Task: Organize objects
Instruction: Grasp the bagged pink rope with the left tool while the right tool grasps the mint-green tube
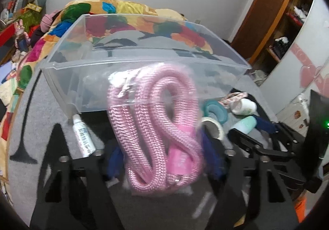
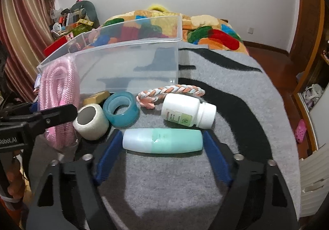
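Observation:
My left gripper [image 1: 160,160] is shut on a bagged coil of pink rope [image 1: 158,125] and holds it in front of the clear plastic bin [image 1: 144,65]. The rope also shows in the right wrist view [image 2: 59,94] at the bin's left corner [image 2: 127,65]. My right gripper [image 2: 162,147] is open, its blue fingers on either side of a mint and white bottle [image 2: 162,140] lying on the grey mat. Beyond it lie a white pill bottle [image 2: 187,113], a braided band [image 2: 170,92], a blue tape roll [image 2: 121,109] and a white tape roll [image 2: 90,123].
A white tube [image 1: 83,137] lies by the bin's left foot. A tan block [image 2: 96,97] sits against the bin. A bed with a bright quilt [image 2: 205,32] is behind the table. A wooden shelf [image 1: 287,24] stands at the right.

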`<state>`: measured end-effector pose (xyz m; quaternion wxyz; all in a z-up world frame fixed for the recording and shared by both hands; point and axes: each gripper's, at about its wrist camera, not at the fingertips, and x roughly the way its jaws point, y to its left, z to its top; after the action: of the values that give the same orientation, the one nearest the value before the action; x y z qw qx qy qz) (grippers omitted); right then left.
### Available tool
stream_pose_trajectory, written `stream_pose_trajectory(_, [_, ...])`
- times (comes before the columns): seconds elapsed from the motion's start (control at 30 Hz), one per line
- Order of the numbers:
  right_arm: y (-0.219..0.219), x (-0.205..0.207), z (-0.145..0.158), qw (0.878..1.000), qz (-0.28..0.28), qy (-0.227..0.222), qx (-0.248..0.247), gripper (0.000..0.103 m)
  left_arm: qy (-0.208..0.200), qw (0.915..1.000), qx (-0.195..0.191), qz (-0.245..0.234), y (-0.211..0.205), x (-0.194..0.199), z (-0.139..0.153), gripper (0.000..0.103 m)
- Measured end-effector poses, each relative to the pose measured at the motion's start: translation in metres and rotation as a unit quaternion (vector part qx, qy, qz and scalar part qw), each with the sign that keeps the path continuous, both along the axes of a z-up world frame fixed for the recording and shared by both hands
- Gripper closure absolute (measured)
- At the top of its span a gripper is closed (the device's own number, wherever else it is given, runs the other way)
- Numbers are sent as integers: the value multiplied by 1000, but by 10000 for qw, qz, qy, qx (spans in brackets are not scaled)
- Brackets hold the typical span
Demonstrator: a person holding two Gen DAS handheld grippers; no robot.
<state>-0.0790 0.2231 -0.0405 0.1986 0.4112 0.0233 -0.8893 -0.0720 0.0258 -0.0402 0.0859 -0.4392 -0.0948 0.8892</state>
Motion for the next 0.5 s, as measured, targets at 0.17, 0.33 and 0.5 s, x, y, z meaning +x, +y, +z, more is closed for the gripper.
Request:
stream_pose_trajectory(0.17, [6, 9, 5, 9999, -32, 84, -100, 32, 175, 9998, -138, -3, 2, 11, 5, 53])
stream_pose_trajectory(0.33, [9, 23, 25, 9990, 6, 326, -295, 32, 306, 9995, 18, 57, -12, 26, 15, 63])
stream_pose_trajectory(0.5, [7, 28, 51, 9966, 59, 608, -549, 32, 520, 9985, 182, 69, -23, 39, 33, 82])
